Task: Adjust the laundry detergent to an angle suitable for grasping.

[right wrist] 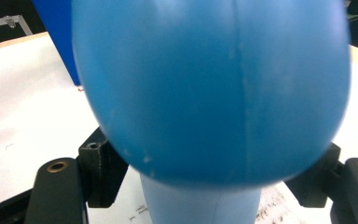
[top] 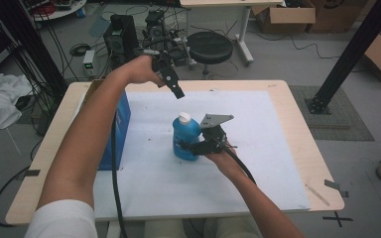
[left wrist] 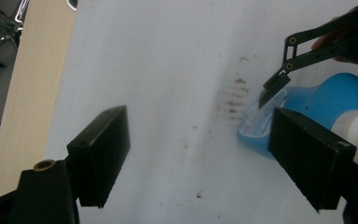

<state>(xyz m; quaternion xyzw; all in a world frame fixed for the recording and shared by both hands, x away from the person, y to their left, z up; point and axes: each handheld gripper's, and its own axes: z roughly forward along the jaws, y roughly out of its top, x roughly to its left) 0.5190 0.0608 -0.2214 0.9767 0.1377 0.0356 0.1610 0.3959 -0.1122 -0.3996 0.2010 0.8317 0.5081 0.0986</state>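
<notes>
The left gripper (top: 174,85) hovered above the table (top: 54,148), jaws wide apart and empty. Right of it, the blue bottle (top: 185,136) stood upright on the white mat (top: 258,148), the right gripper (top: 191,147) clasping its lower body.

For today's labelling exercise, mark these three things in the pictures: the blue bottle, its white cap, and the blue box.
blue bottle (top: 184,135): high view, on its blue body, below the shoulder.
white cap (top: 184,118): high view, on the cap's top.
blue box (top: 123,119): high view, on its blue side wall facing the bottle.
</notes>
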